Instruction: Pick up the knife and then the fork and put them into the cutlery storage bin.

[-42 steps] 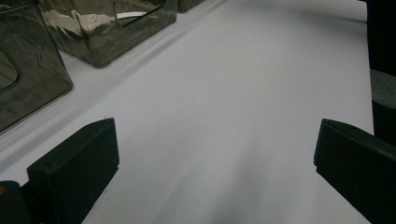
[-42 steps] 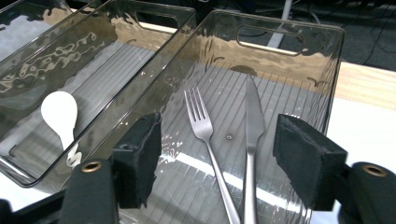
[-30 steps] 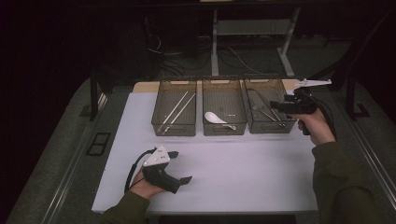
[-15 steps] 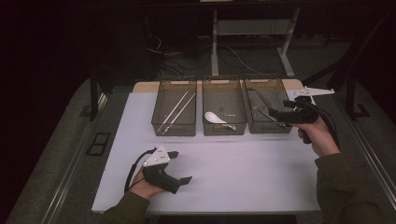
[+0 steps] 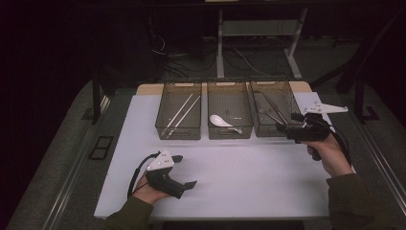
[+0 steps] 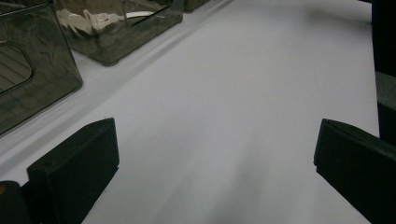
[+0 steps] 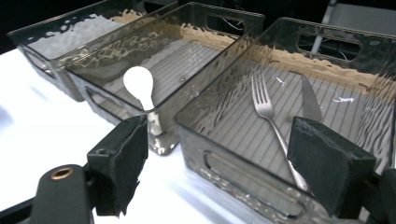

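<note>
At the right of the high view, the right tool (image 5: pixel 287 128), jaws apart and empty, sits at the near rim of the right bin (image 7: pixel 224 154); a fork (image 7: pixel 268 116) lies inside, just ahead.

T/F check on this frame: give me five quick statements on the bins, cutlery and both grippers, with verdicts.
1. The right gripper is at the near wall of the right-hand bin, jaws open. True.
2. The fork lies in the middle bin. False: it lies in the right-hand bin, beside a knife.
3. The white spoon lies in the middle bin. True.
4. The left gripper grips the chopsticks. False: its jaws are open with nothing between them, over the white table; the chopsticks lie in the left-hand bin.
5. All three bins stand in a row at the table's far side. True.
</note>
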`<state>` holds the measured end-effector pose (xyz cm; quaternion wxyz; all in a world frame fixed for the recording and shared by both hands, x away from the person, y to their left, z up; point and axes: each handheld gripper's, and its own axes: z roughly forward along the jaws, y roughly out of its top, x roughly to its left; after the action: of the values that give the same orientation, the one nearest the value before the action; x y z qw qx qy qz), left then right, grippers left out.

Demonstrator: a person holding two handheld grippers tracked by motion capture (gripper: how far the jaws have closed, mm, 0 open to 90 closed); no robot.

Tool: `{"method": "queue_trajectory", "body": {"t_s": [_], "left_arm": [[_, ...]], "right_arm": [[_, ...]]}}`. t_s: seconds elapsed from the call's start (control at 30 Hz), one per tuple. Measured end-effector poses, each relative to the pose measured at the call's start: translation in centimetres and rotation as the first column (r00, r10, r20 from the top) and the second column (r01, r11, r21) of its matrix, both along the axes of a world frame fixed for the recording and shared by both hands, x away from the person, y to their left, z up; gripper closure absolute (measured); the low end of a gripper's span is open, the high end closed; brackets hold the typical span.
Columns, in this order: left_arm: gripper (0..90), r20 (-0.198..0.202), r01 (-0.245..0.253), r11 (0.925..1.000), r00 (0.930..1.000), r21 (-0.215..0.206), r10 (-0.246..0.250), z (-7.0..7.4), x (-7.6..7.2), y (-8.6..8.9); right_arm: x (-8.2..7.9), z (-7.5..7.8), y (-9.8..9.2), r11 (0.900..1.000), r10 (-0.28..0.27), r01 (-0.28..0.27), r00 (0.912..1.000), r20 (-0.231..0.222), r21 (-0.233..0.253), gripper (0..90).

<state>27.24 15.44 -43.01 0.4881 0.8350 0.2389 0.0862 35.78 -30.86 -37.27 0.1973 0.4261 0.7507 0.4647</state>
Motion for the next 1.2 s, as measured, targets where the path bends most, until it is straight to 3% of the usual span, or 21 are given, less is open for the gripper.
{"method": "queue_trajectory", "body": {"t_s": [0.53, 0.87, 1.2], "left_arm": [[0.0, 0.002, 0.001, 1.0, 1.0, 0.0, -0.001, 0.0, 0.0, -0.1], [0.0, 0.002, 0.002, 1.0, 1.0, 0.0, -0.002, 0.0, -0.1, 0.0], [0.0, 0.005, 0.004, 1.0, 1.0, 0.001, -0.004, 0.0, -0.1, 0.0]], "right_arm": [[-3.7, -1.1, 0.1, 0.999, 0.038, -0.039, 0.9989, 0.028, 0.028, 19.0], [-5.8, -2.2, 0.0, 0.997, 0.063, -0.065, 0.9976, 0.027, 0.052, 18.7], [-7.7, -3.7, -0.1, 0.994, 0.094, -0.095, 0.9951, 0.032, 0.047, 18.7]]}}
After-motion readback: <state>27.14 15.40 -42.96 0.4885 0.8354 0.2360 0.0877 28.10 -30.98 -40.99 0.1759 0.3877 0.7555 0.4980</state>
